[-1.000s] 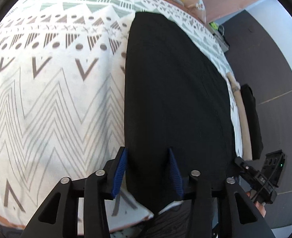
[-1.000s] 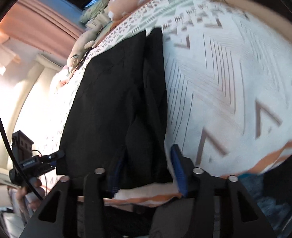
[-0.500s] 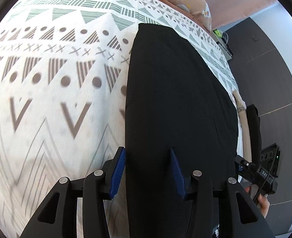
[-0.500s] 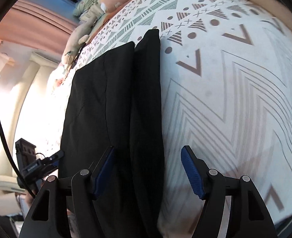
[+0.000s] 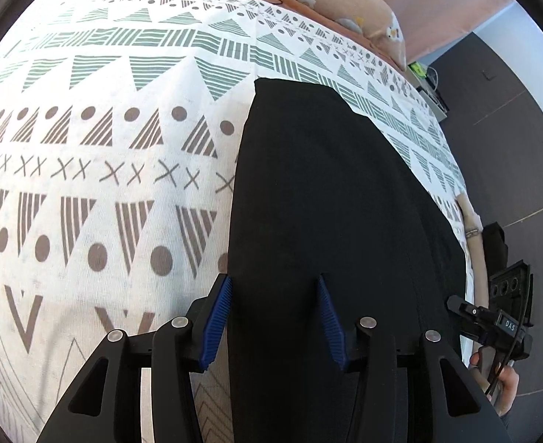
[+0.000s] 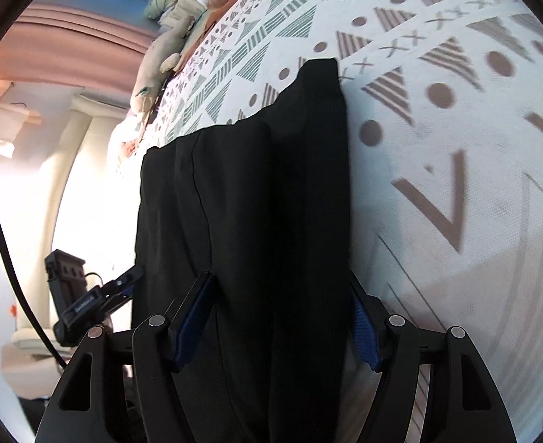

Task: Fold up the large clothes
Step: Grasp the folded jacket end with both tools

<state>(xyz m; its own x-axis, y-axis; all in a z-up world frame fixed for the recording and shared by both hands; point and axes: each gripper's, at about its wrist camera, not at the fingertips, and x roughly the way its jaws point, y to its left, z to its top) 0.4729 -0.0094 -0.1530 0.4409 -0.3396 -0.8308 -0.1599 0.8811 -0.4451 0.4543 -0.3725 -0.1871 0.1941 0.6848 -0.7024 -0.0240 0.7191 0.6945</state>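
Black garment (image 5: 327, 199) lies flat on the patterned bedspread (image 5: 98, 170), folded into a long narrow strip. Long axis runs away from both cameras toward the pillow (image 5: 349, 3) end of the bed. Far end stepped, one layer reaching further.

Left gripper (image 5: 274, 295): jaws partly apart, above the strip's left edge, nothing pinched.

Right gripper (image 6: 282, 295): jaws wide, straddling the strip's right-hand fold, pads not pressing it.

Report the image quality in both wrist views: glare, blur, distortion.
Left wrist view: evenly lit and sharp, with fisheye bulging of the patterned bedspread; the black garment shows little detail. Right wrist view: the window area is blown out white, and the bedspread pattern at right is slightly blurred.
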